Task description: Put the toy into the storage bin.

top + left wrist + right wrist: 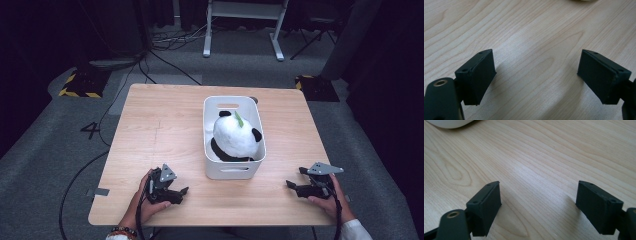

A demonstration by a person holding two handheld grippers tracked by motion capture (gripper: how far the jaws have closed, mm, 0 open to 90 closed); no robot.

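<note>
Both grippers are black with grey 3-cornered plates; left wrist wears a beaded bracelet (121, 231), right a white sleeve (356, 230).

Around the light wooden table (165, 130)

Grey carpeted floor (45, 165) on every side; black cables (165, 62) trail across it behind the table and down its left edge; a white desk frame (243, 20) stands at the back; yellow-and-black striped blocks (80, 85) sit near both far corners of the table; a number four (91, 130) is marked on the floor at left; the surroundings are dark.
</note>
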